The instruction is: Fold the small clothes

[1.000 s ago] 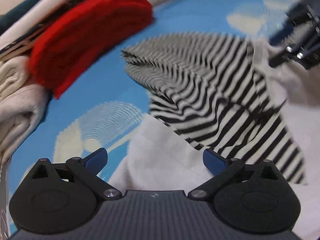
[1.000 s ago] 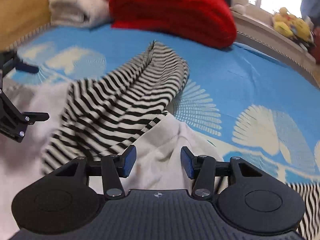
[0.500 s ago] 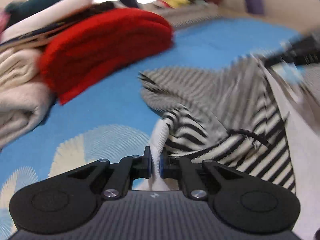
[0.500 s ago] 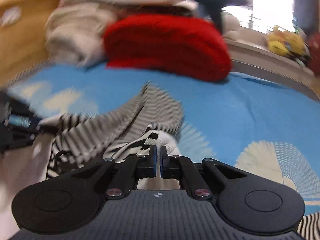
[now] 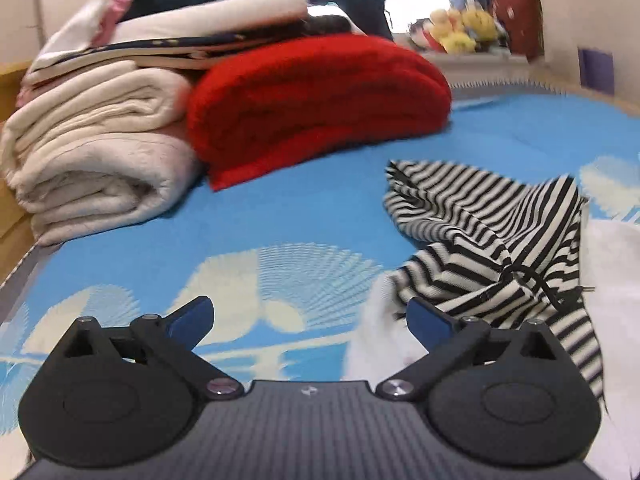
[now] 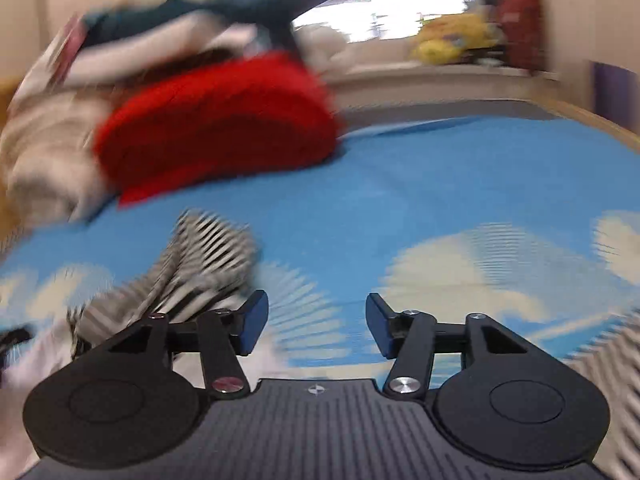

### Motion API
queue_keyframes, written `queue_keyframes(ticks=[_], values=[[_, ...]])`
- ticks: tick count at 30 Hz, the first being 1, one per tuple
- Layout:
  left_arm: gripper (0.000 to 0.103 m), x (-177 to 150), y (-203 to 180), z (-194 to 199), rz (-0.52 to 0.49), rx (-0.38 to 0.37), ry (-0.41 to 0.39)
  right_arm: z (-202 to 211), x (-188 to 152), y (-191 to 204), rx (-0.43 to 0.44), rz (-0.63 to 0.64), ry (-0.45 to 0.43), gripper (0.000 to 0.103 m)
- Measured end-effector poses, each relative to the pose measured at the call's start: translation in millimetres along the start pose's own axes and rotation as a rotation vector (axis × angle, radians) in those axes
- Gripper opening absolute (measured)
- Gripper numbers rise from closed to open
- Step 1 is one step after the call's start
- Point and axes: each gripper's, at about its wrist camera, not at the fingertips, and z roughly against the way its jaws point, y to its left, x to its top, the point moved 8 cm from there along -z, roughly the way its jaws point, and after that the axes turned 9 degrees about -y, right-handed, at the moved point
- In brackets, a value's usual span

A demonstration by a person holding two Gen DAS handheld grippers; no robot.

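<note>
A small black-and-white striped garment with white parts (image 5: 492,236) lies crumpled on the blue patterned bed cover (image 5: 280,216), to the right in the left wrist view. My left gripper (image 5: 308,320) is open and empty, just left of the garment's white edge. In the blurred right wrist view the striped garment (image 6: 192,268) lies at lower left. My right gripper (image 6: 316,320) is open and empty over the bare cover, to the garment's right.
A folded red blanket (image 5: 316,100) and a stack of cream blankets (image 5: 92,160) with other folded textiles on top stand at the back left. A sill with yellow plush toys (image 5: 468,32) runs behind the bed. More striped fabric (image 6: 616,360) shows at the right edge.
Both grippers closed on the garment half a second ago and lifted it. Now both have opened and let go, and the garment lies folded over on the cover. The right gripper moves away to the right.
</note>
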Motion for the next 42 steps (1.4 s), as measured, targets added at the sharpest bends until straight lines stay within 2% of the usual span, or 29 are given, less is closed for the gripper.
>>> queue_keyframes(ticks=[1, 3, 5, 6, 9, 11, 13, 15, 16, 17, 18, 19, 20, 21, 22, 23, 24, 25, 27, 28, 30, 31, 33, 35, 38, 39, 41, 42], values=[[0.103, -5, 13, 6, 0.003, 0.017, 0.012, 13, 3, -21, -0.042, -0.028, -0.013, 0.065], [0.103, -19, 40, 11, -0.005, 0.083, 0.061, 34, 2, -71, -0.151, -0.062, -0.001, 0.065], [0.103, -38, 73, 19, 0.019, 0.170, 0.126, 50, -6, -122, -0.309, -0.100, 0.025, 0.065], [0.103, -49, 92, 23, 0.053, 0.218, 0.162, 59, -12, -149, -0.391, -0.143, 0.037, 0.065], [0.103, -81, 154, 36, 0.211, 0.358, 0.254, 79, -31, -210, -0.556, -0.350, 0.013, 0.065], [0.103, -105, 192, 45, 0.314, 0.428, 0.309, 88, -47, -241, -0.622, -0.478, 0.012, 0.065], [0.103, -131, 224, 51, 0.382, 0.465, 0.371, 84, -65, -257, -0.627, -0.545, 0.037, 0.067], [0.103, -153, 250, 57, 0.408, 0.519, 0.424, 78, -72, -249, -0.602, -0.459, 0.001, 0.070], [0.103, -162, 259, 59, 0.413, 0.536, 0.451, 73, -74, -242, -0.581, -0.410, 0.009, 0.064], [0.103, -169, 267, 61, 0.438, 0.529, 0.445, 72, -74, -235, -0.556, -0.380, 0.010, 0.051], [0.103, -172, 271, 64, 0.471, 0.519, 0.418, 69, -74, -228, -0.521, -0.367, -0.001, 0.002], [0.103, -173, 273, 63, 0.492, 0.517, 0.413, 65, -74, -229, -0.499, -0.372, 0.009, 0.004], [0.103, -173, 275, 62, 0.496, 0.519, 0.408, 66, -73, -229, -0.514, -0.372, 0.002, 0.004], [0.097, -170, 275, 59, 0.482, 0.524, 0.398, 69, -67, -233, -0.559, -0.347, -0.021, 0.004], [0.080, -166, 273, 55, 0.460, 0.522, 0.381, 77, -61, -239, -0.648, -0.307, -0.046, 0.004], [0.069, -160, 271, 52, 0.441, 0.518, 0.359, 86, -58, -249, -0.729, -0.286, -0.056, 0.004], [0.039, -156, 268, 49, 0.430, 0.504, 0.343, 98, -57, -261, -0.826, -0.276, -0.071, 0.004], [0.026, -151, 264, 46, 0.404, 0.491, 0.334, 108, -59, -271, -0.894, -0.273, -0.076, 0.004], [0.021, -148, 261, 43, 0.329, 0.535, 0.342, 121, -67, -290, -0.998, -0.237, -0.044, 0.003], [0.019, -148, 261, 43, 0.310, 0.561, 0.347, 126, -73, -300, -1.017, -0.250, -0.030, 0.004], [0.017, -151, 270, 47, 0.293, 0.627, 0.359, 129, -81, -308, -0.998, -0.294, -0.038, 0.004], [0.017, -153, 279, 52, 0.296, 0.675, 0.366, 128, -79, -307, -1.000, -0.271, -0.033, 0.004], [0.017, -163, 300, 64, 0.347, 0.742, 0.391, 125, -78, -303, -1.009, -0.227, -0.015, 0.004], [0.017, -172, 313, 73, 0.409, 0.763, 0.393, 121, -80, -299, -1.025, -0.195, -0.002, 0.004], [0.021, -168, 314, 74, 0.400, 0.783, 0.392, 118, -83, -299, -1.036, -0.155, 0.006, 0.004], [0.029, -166, 312, 75, 0.402, 0.802, 0.394, 119, -83, -299, -1.039, -0.153, 0.010, 0.005], [0.058, -158, 304, 75, 0.387, 0.785, 0.377, 120, -79, -300, -1.038, -0.182, 0.010, 0.016], [0.087, -151, 301, 77, 0.387, 0.775, 0.367, 123, -78, -299, -1.027, -0.215, 0.009, 0.035]])
